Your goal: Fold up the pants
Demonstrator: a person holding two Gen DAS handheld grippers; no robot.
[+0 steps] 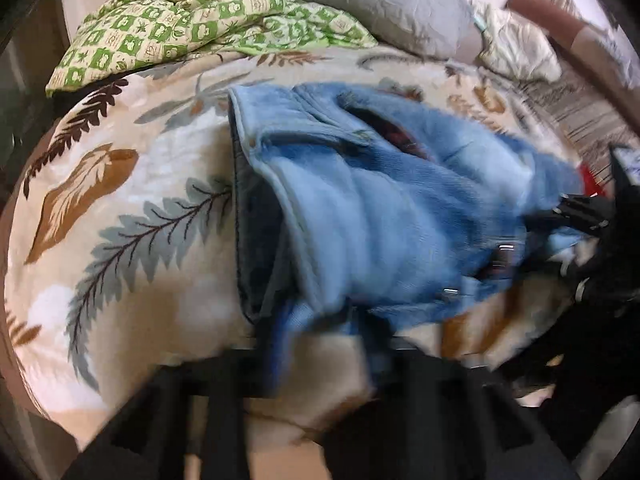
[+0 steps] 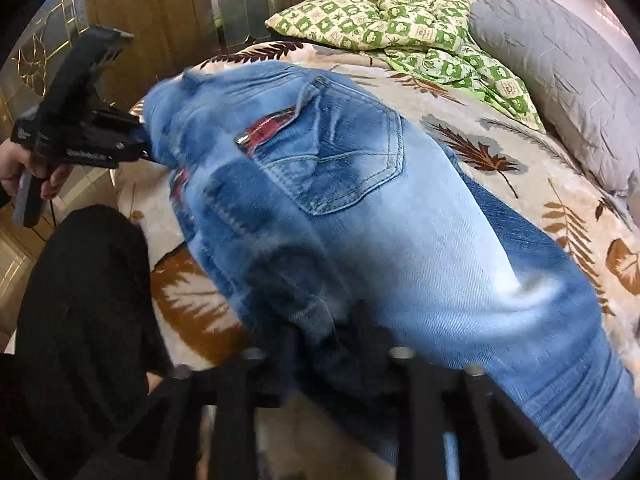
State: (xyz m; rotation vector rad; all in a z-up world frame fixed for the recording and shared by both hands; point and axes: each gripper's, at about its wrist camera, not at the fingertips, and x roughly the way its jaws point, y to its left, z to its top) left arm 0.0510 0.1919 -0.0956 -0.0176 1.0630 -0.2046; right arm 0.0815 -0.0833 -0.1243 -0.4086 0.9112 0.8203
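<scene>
Faded blue jeans (image 2: 400, 240) lie on a leaf-print bedspread (image 1: 120, 216), back pocket (image 2: 340, 160) up. In the left wrist view the jeans (image 1: 380, 232) bunch up and blur just ahead of my left gripper (image 1: 320, 344), which is shut on their near edge. My right gripper (image 2: 332, 344) is shut on the waist end of the jeans. The left gripper also shows in the right wrist view (image 2: 146, 142), pinching the far waist corner. The right gripper shows in the left wrist view (image 1: 560, 216), clamped on the denim at the right.
A green checked quilt (image 2: 400, 28) and a grey pillow (image 2: 568, 80) lie at the head of the bed. A wooden door with glass panels (image 2: 160, 8) stands behind. The person's dark-clothed leg (image 2: 80, 300) is at the bed's near left edge.
</scene>
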